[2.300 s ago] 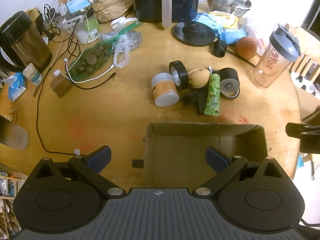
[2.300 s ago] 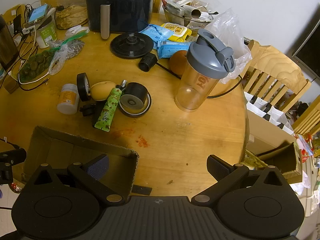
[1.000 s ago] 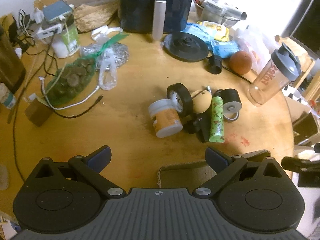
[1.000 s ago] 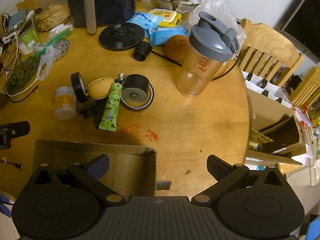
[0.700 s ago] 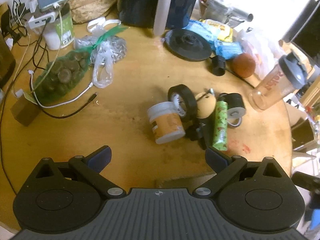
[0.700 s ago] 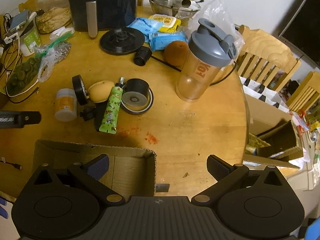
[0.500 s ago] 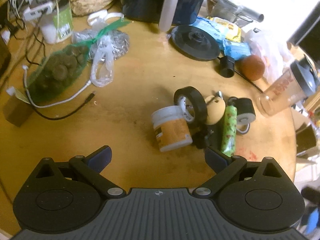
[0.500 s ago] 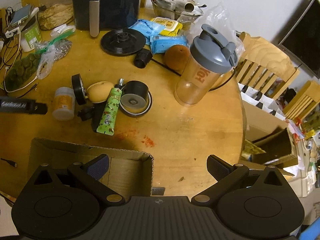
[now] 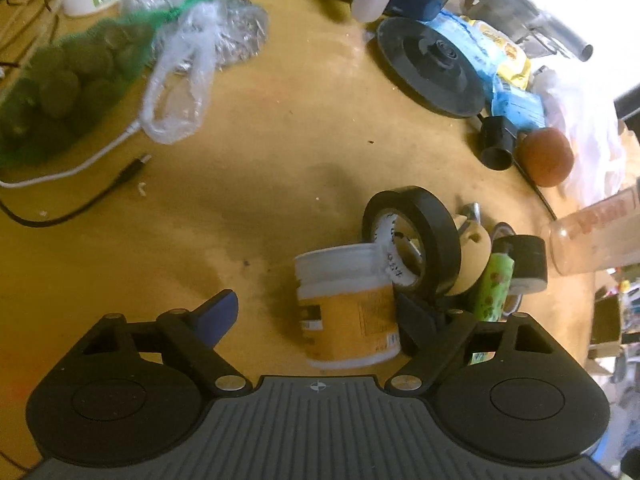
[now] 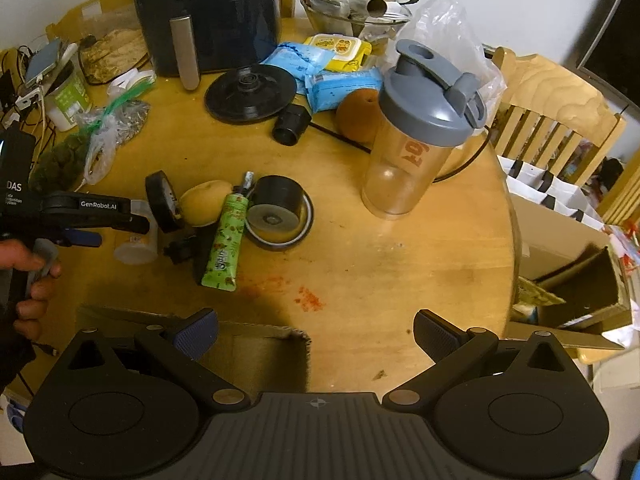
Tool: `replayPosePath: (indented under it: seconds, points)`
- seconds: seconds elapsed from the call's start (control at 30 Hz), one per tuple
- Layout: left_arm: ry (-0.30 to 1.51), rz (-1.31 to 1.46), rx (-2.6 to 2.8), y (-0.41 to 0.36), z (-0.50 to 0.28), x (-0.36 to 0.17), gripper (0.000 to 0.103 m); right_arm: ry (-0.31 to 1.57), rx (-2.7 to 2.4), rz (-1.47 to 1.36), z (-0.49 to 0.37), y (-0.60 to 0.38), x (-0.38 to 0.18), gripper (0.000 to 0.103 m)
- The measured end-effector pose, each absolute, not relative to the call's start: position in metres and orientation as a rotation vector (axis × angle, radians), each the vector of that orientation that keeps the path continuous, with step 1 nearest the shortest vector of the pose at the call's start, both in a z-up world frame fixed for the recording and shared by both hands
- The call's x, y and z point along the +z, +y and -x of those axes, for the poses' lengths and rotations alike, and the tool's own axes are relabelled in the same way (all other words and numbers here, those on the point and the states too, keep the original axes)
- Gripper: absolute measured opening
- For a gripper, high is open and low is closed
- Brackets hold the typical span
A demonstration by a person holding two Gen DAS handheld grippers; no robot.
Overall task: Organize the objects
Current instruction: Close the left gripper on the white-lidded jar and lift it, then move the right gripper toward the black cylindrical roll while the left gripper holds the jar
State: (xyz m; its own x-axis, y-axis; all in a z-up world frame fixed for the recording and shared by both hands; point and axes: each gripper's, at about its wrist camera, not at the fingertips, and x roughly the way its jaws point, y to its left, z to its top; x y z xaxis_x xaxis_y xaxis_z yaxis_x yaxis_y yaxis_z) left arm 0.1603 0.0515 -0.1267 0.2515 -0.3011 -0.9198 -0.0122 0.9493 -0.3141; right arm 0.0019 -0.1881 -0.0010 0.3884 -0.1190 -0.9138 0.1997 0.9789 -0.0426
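A white jar with an orange label (image 9: 348,304) lies on its side on the wooden table, between the open fingers of my left gripper (image 9: 316,316); the right finger is against its side, the left stands apart. A black tape roll (image 9: 412,244), a tan wooden piece (image 9: 474,260), a green tube (image 9: 492,288) and a black cylinder (image 9: 520,264) lie just beyond. In the right wrist view the left gripper (image 10: 116,224) reaches over the jar (image 10: 136,244) beside the green tube (image 10: 224,240). My right gripper (image 10: 316,332) is open and empty above a cardboard box (image 10: 256,340).
A shaker bottle (image 10: 420,128) stands at the right. A black air fryer (image 10: 208,16), black disc (image 10: 250,94), snack packets (image 10: 320,68), an orange (image 10: 356,116), a bag of green balls (image 9: 60,80) and cables (image 9: 72,168) lie farther back. A chair (image 10: 552,112) stands beyond the table edge.
My left gripper has moved forward and down from over the box to the jar, which now lies between its fingers. My right gripper has stayed over the box, drifting slightly.
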Motion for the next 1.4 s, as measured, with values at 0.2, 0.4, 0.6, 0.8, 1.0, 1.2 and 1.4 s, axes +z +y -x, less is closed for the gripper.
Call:
replayPosePath:
  seconds: [0.2, 0.4, 0.6, 0.8, 1.0, 1.2, 1.4]
  points:
    - [1.327, 0.298, -0.201, 0.047, -0.168, -0.134, 0.071, 1.164, -0.198, -0.105, -0.005, -0.204, -0.003, 0.103]
    - [1.324, 0.308, -0.185, 0.047, -0.178, -0.133, 0.068, 1.17, -0.185, -0.117, -0.005, -0.213, -0.005, 0.103]
    - [1.301, 0.294, -0.162, 0.046, -0.174, -0.124, 0.054, 1.172, -0.173, -0.131, -0.003, -0.219, -0.006, 0.103]
    - [1.248, 0.218, -0.147, 0.042, -0.159, -0.105, 0.053, 1.171, -0.169, -0.161, -0.002, -0.224, -0.007, 0.103]
    - [1.191, 0.103, -0.147, 0.038, -0.14, -0.088, 0.053, 1.171, -0.15, -0.188, 0.001, -0.221, -0.01, 0.103]
    - [1.159, 0.046, -0.153, 0.035, -0.124, -0.076, 0.053, 1.166, -0.135, -0.192, 0.005, -0.214, -0.009, 0.103]
    - [1.114, 0.008, -0.165, 0.033, -0.106, -0.056, 0.053, 1.153, -0.137, -0.204, 0.007, -0.212, -0.009, 0.103]
